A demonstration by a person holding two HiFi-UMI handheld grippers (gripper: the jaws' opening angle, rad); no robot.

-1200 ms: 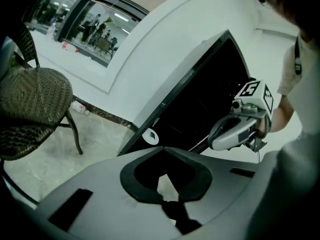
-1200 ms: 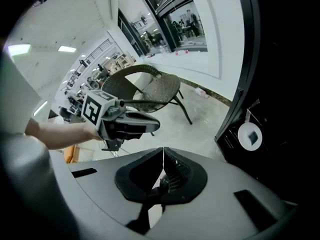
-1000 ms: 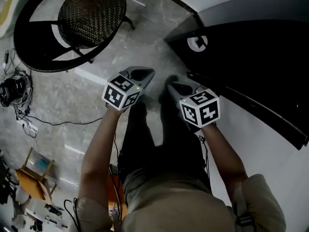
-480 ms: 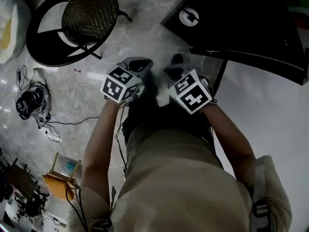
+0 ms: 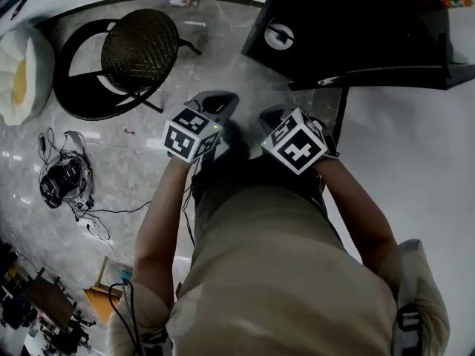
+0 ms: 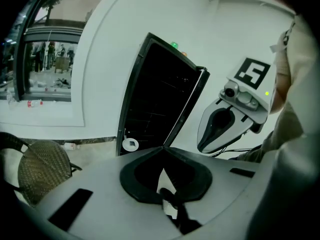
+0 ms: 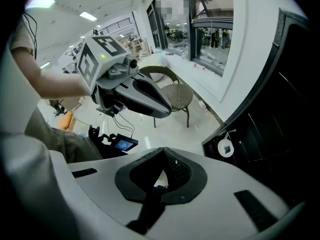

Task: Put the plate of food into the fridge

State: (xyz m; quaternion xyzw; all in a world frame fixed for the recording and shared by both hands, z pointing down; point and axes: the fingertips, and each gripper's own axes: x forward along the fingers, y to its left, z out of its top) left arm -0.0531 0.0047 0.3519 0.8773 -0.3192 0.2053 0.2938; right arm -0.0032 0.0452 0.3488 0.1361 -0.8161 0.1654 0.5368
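Left gripper (image 6: pixel 162 150): grey jaws pressed together tip to tip, nothing between them. Right gripper (image 7: pixel 163 150): jaws likewise closed, tips meeting, nothing held.

Both are carried side by side in front of the person's beige shirt (image 5: pixel 282 273), not touching each other. Both stand short of the tall black fridge (image 5: pixel 356 21), with no contact.

The left gripper view looks straight at the fridge's dark front, with shelves faintly visible inside. Whether its door stands ajar is not clear.

- Round white sticker (image 6: pixel 131 144): low on the fridge front.
- White wall (image 6: pixel 100 74): rises directly behind the fridge.
- Pale grey marbled floor (image 5: pixel 223 58): runs up to the fridge base.
- Round black-framed wicker chair (image 5: pixel 139 39): on that floor, well to the left of the fridge in the head view.
- Tangle of black cables and gear (image 5: pixel 65 180): farther from the fridge than the chair.
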